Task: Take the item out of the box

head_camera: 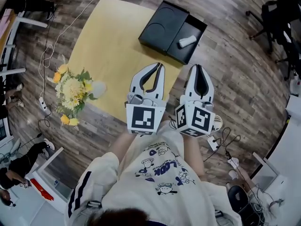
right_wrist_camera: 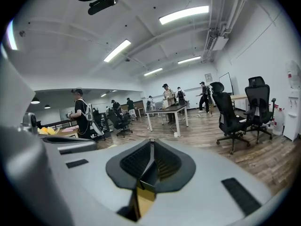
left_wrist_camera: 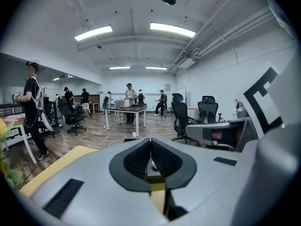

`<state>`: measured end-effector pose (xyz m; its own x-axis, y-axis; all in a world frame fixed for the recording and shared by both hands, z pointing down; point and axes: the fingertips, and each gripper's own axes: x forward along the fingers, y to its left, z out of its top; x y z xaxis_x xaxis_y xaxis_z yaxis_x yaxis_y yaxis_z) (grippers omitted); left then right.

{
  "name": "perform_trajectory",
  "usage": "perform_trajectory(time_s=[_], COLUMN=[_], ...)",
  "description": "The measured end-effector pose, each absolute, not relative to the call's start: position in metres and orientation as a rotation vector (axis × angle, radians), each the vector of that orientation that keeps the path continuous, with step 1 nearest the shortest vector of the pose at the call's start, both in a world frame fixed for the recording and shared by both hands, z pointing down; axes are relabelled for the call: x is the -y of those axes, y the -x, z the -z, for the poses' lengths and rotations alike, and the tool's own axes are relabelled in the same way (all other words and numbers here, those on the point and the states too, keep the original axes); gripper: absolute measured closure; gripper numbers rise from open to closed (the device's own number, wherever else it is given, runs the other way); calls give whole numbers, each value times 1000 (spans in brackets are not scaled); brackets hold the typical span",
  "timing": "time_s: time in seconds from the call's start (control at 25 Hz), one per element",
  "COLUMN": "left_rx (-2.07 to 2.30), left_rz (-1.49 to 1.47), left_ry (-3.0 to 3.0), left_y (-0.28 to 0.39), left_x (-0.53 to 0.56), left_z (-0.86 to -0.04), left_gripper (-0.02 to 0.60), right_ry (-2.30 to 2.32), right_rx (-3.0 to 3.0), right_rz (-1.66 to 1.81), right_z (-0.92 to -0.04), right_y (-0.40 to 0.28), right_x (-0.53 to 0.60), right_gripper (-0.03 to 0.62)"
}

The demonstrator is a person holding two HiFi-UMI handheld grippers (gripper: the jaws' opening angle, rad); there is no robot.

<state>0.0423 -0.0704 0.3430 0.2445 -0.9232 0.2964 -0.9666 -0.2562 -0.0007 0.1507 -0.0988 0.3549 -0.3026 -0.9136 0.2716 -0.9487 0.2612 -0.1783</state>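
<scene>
I hold both claws side by side in the middle of the head view, by the lower-right edge of the yellow table point(head_camera: 108, 36). The left gripper point(head_camera: 160, 66) has its jaws closed together with nothing between them, and so does the right gripper point(head_camera: 196, 67). The white item point(head_camera: 186, 41) lies in the open black box point(head_camera: 164, 25) toward upper centre, above both gripper tips and clear of them.

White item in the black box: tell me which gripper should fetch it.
Right, probably. The right gripper points nearly at the white item in the open side of the black box; the left gripper sits further left. Both have shut fingers and must open first.
</scene>
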Motion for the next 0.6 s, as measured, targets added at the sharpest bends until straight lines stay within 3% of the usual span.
perform_trajectory(time_s=[0.6], left_rx=[1777], left_rz=[-387], left_ry=[-2268], left_y=[-44], left_x=[109], left_z=[-382], left_gripper=[560], right_ry=[-1688], right_rx=[2373], right_rz=[-503], right_z=[-397], right_y=[-150], right_x=[140], right_gripper=[553])
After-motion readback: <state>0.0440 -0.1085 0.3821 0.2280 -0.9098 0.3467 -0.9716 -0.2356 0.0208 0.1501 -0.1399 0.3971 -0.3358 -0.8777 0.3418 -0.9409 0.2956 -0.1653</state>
